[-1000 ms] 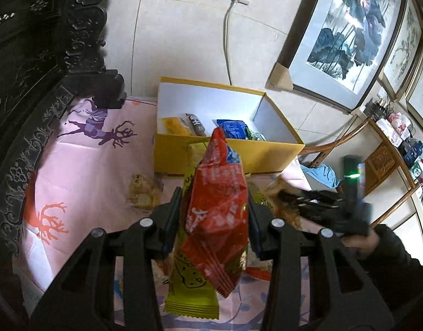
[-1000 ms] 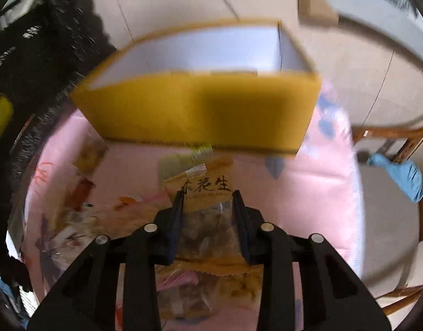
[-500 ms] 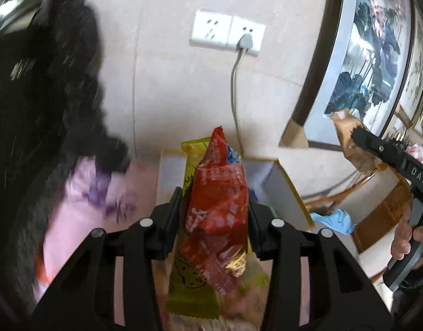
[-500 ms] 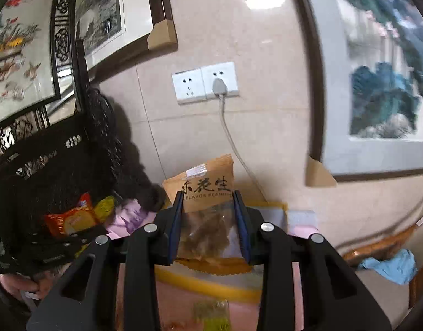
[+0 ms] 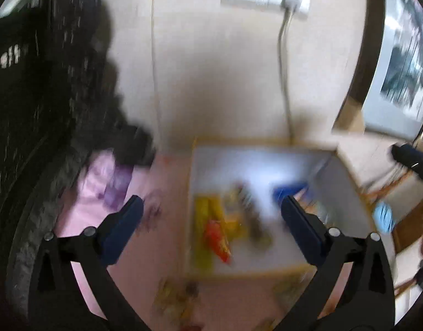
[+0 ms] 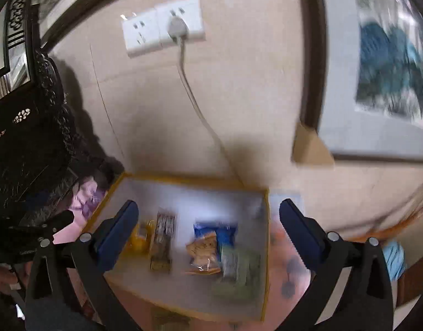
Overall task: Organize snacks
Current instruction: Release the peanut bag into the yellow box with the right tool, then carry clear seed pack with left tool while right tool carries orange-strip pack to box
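Note:
A yellow box with a white inside (image 5: 346, 190) (image 6: 266, 220) stands on the pink tablecloth by the wall. My left gripper (image 5: 211, 212) is open and empty above it; a red packet (image 5: 218, 240) and a yellow packet (image 5: 201, 220) lie blurred inside below it. My right gripper (image 6: 207, 215) is open and empty above the box; an orange peanut packet (image 6: 203, 253) lies inside on a blue packet (image 6: 222, 231), beside a dark bar (image 6: 163, 237), a yellow snack (image 6: 141, 238) and a green packet (image 6: 239, 273).
Loose snacks (image 5: 175, 298) lie on the pink tablecloth (image 5: 145, 248) in front of the box. A wall socket with a cable (image 6: 181, 27) is behind. Dark carved furniture (image 5: 32, 110) stands at the left, framed pictures (image 6: 377, 82) and a wooden chair (image 5: 399, 220) at the right.
Both grippers have opened and let go: the red and yellow packets and the peanut packet now lie in the box. Both views tilted down over the box.

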